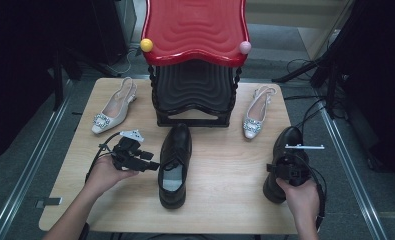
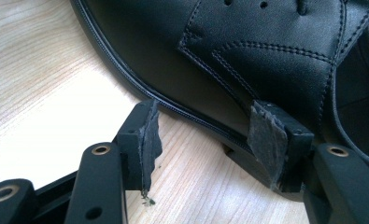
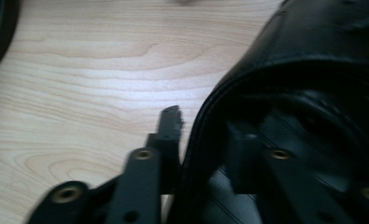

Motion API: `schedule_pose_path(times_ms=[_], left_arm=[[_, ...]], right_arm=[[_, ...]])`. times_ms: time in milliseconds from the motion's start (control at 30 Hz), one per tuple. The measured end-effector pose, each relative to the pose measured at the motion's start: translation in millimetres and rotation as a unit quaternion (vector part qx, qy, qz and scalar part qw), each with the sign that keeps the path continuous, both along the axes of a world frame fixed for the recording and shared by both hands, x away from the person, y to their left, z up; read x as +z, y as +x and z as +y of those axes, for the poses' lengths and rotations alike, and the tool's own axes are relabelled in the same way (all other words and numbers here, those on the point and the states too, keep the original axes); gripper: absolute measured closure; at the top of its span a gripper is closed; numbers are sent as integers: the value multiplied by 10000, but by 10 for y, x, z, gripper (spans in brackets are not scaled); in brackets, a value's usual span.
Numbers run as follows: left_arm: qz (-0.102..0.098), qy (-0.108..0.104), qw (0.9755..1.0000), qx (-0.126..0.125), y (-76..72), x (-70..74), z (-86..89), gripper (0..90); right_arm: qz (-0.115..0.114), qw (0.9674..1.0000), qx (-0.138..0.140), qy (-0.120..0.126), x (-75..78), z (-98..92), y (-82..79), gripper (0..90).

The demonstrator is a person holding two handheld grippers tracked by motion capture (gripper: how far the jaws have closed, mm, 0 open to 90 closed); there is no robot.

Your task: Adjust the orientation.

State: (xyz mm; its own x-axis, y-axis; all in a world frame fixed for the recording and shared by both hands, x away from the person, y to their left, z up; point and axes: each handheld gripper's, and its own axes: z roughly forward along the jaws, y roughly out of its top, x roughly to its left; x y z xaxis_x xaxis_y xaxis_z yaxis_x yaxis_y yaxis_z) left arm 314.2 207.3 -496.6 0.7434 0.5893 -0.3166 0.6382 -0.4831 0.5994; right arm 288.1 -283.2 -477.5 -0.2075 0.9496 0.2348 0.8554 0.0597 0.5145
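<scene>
Two black leather shoes lie on the wooden bench (image 1: 225,200). One black shoe (image 1: 175,162) sits in the middle of the frame, toe pointing up toward the red-and-black shoe rack (image 1: 195,50); the other black shoe (image 1: 285,150) lies at the right, near the bench edge. The left claw (image 1: 152,161) is spread, its pads beside the middle shoe's side: one pad (image 2: 149,140) hangs over bare wood, the other (image 2: 268,140) sits at the sole's edge, pinching nothing. The right claw (image 3: 203,140) straddles the collar of the right shoe, one jaw outside the leather and one down inside the opening; whether the pads already press the collar I cannot tell, as the picture is blurred.

The risk is likely a shallow bite on that soft collar: the leather could fold and slip free once lifted, dropping the shoe off the nearby edge. Two pale slingback heels (image 1: 112,107) (image 1: 257,112) flank the rack and could get knocked.
</scene>
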Motion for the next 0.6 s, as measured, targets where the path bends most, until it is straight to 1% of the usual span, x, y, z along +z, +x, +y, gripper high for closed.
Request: schedule_pose_path(times_ms=[33,67,167,233,333,400,433,467,533,600], left_arm=[[3,-5,10000,-5,2,-1,1,432],[10,-6,10000,-3,3,-2,1,432],[-4,-11,10000,-5,3,-2,0,432],[-5,0,10000,-10,4,-1,0,432],[-13,1,10000,-9,5,-2,0,432],[-14,5,10000,3,6,-4,0,432],[-12,5,10000,18,6,-5,1,433],[-14,5,10000,22,8,-7,0,433],[-17,15,10000,29,10,-8,0,433],[-18,15,10000,22,9,-7,1,433]], right_arm=[[-47,10000,31,-68,15,-3,-24,776],[-96,9999,68,-126,28,-10,-53,798],[-179,9998,10,-32,65,-72,-133,835],[-247,9997,-41,-3,100,-114,-178,847],[-341,9994,-40,46,139,-163,-217,860],[-392,9992,-14,-87,187,-148,-241,864],[-465,9987,-2,-190,216,-132,-253,864],[-505,9985,13,-203,248,-119,-268,865],[-597,9982,79,-79,311,-93,-299,866],[-695,9974,180,-46,378,-42,-331,866]])
